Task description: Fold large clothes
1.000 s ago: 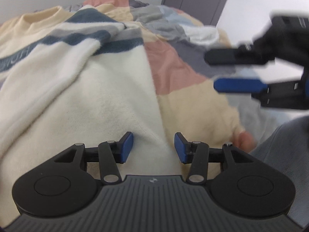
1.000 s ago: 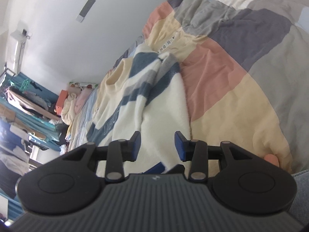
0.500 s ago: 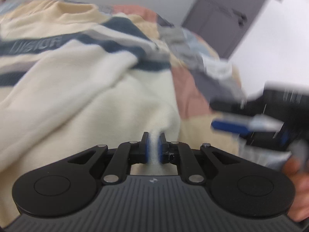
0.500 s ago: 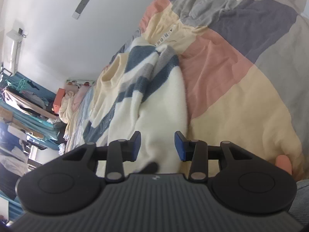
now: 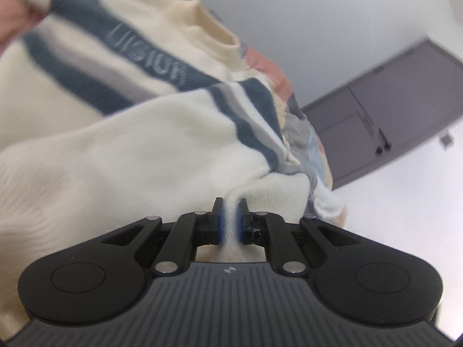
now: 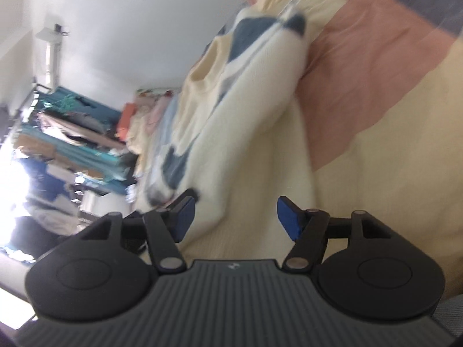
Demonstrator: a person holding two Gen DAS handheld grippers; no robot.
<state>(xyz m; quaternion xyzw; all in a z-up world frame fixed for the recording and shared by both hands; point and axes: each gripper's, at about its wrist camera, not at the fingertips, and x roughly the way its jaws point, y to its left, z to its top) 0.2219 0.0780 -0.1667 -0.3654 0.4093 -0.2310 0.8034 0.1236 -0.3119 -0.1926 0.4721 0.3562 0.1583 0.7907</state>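
A cream sweater point(image 5: 121, 144) with dark blue and grey stripes and grey lettering lies on a patchwork bedspread point(image 6: 376, 57). My left gripper point(image 5: 230, 217) is shut on a fold of the sweater's cream cloth, which is pulled up between its blue pads. In the right wrist view the same sweater point(image 6: 254, 110) stretches away, its collar toward the far wall. My right gripper point(image 6: 234, 217) hovers over the sweater's near edge, its jaws opening, and the cloth lies below them with no pad pressing on it.
A grey door point(image 5: 385, 115) stands behind the bed in the left wrist view. Beyond the bed on the left of the right wrist view are a rack of hanging clothes point(image 6: 72, 133) and a heap of laundry point(image 6: 144, 115). A bright window glares at the far left.
My left gripper closed on the sweater's cloth, then rolled and swung sideways, dragging the fold along. My right gripper dropped nearer the sweater and its jaws spread wider.
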